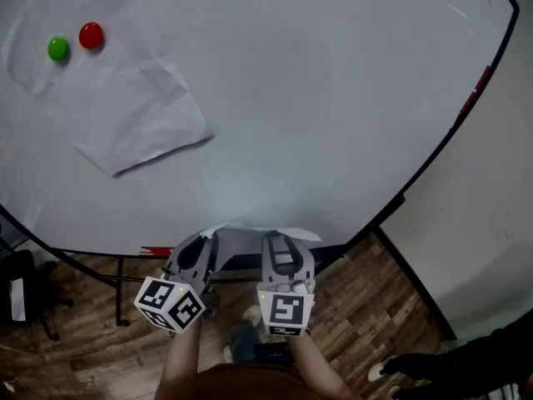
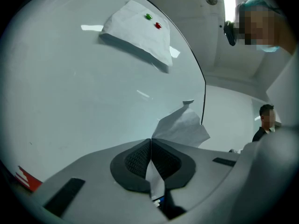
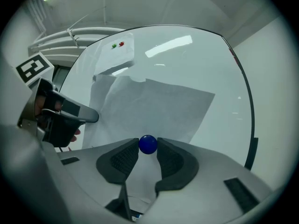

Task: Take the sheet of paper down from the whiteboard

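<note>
A white sheet of paper (image 1: 250,233) lies against the lower edge of the whiteboard (image 1: 333,98), between my two grippers. My left gripper (image 1: 202,242) is shut on that sheet; in the left gripper view the paper (image 2: 183,125) runs out from between the closed pads (image 2: 135,158). My right gripper (image 1: 276,242) is shut on a round blue magnet (image 3: 148,144), which sits against the sheet (image 3: 154,106). The left gripper (image 3: 60,115) shows at the left of the right gripper view.
A second, crumpled sheet (image 1: 125,98) hangs at the board's upper left under a green magnet (image 1: 57,48) and a red magnet (image 1: 91,35). The board's black frame (image 1: 466,115) curves down the right. A person (image 2: 266,120) stands beyond the board; wooden floor (image 1: 366,307) lies below.
</note>
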### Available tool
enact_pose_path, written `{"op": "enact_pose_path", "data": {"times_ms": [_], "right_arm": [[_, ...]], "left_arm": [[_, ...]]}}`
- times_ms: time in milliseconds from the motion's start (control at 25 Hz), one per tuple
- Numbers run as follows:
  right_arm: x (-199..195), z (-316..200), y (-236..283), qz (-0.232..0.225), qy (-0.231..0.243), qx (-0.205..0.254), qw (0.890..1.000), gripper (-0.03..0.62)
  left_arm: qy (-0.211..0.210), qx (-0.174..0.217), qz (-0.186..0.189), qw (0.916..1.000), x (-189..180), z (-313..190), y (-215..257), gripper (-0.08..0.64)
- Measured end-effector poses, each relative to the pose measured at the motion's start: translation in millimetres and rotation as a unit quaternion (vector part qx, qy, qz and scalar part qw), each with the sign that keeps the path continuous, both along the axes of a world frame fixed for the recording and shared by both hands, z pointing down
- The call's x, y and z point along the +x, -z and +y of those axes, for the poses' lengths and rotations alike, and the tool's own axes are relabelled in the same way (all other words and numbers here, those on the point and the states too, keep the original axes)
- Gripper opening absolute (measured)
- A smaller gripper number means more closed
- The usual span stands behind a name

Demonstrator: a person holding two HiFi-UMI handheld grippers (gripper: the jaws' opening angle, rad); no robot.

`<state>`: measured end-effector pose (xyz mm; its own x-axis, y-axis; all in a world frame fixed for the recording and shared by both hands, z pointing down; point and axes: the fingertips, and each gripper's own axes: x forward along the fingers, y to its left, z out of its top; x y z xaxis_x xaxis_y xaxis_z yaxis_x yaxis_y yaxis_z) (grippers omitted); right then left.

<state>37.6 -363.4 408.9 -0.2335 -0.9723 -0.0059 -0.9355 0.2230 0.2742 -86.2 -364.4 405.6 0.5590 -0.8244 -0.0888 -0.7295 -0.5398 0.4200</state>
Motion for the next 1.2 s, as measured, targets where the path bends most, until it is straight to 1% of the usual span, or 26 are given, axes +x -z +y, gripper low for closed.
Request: {"op": "enact_pose_path", "data": {"times_ms": [280,560,640,800,880,1040,1200], "right_arm": [[5.7,23.1,-4.0,-0.006,-0.011,-0.004,1.000,0.135],[13.1,42.7,-5.2,-0.021,-0.010,-0.014,1.000,0.135],[18.2,46.0,-5.1,-0.024,-0.015,-0.016,0.999,0.135],[27.6,51.3,-11.1,-0.031,-0.024,-0.026,0.999,0.135],[30.5,53.9,-12.4,-0.035,-0.027,-0.028,0.999,0.135],[31.2,59.2,-8.9,-0.037,-0.025,-0.024,0.999,0.135],[32.6,63.5,-9.2,-0.037,-0.024,-0.025,0.999,0.135]], "left_arm": [[0.020,-0.008,0.006,0.9998,-24.8,22.1,-2.5,0.024],[0.028,-0.006,0.014,0.9995,-32.4,40.9,2.7,0.024],[0.032,-0.006,0.024,0.9992,-36.4,44.6,4.4,0.024],[0.034,-0.011,0.062,0.9974,-44.5,50.2,8.0,0.025],[0.038,-0.011,0.073,0.9965,-49.9,53.8,11.2,0.025],[0.050,-0.009,0.078,0.9956,-61.4,57.3,15.3,0.024],[0.055,-0.009,0.081,0.9952,-65.2,59.9,14.6,0.023]]}}
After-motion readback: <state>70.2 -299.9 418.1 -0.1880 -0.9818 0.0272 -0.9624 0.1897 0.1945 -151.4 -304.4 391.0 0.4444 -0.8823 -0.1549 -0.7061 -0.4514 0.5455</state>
